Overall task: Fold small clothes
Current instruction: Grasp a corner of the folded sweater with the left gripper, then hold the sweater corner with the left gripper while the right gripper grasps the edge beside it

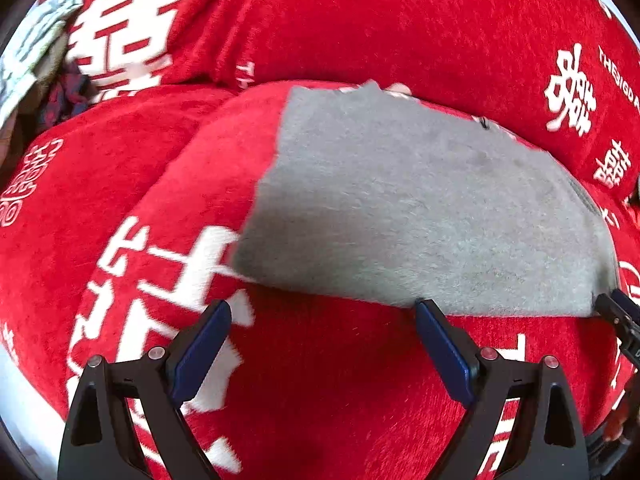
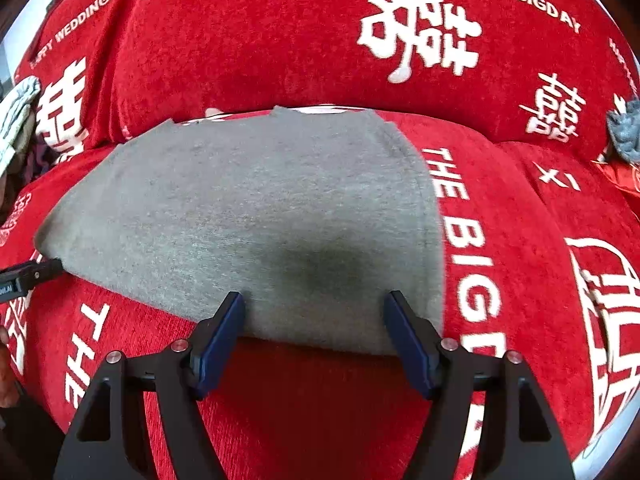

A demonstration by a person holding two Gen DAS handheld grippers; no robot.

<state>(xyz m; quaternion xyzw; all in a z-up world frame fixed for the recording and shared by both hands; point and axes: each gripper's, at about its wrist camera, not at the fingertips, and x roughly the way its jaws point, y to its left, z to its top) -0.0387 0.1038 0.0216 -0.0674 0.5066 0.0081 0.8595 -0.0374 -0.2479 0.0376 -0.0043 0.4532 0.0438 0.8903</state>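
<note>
Grey garment [image 2: 248,220] spread flat on red cover [image 2: 520,280], seat cushion, white lettering around. Left gripper [image 1: 322,312] jaws wide apart, nothing between, over cover just before garment's near edge. Right gripper [image 2: 314,304] jaws wide apart too, tips at near edge, not clamped. Crumpled cloth [image 1: 36,52] heaped far left; grey rag [image 2: 626,132] at far right.

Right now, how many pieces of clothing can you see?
3: a grey garment lying flat mid-cover, a patterned bundle at the cover's far left edge, a grey-blue piece at its far right. More may be hidden.
</note>
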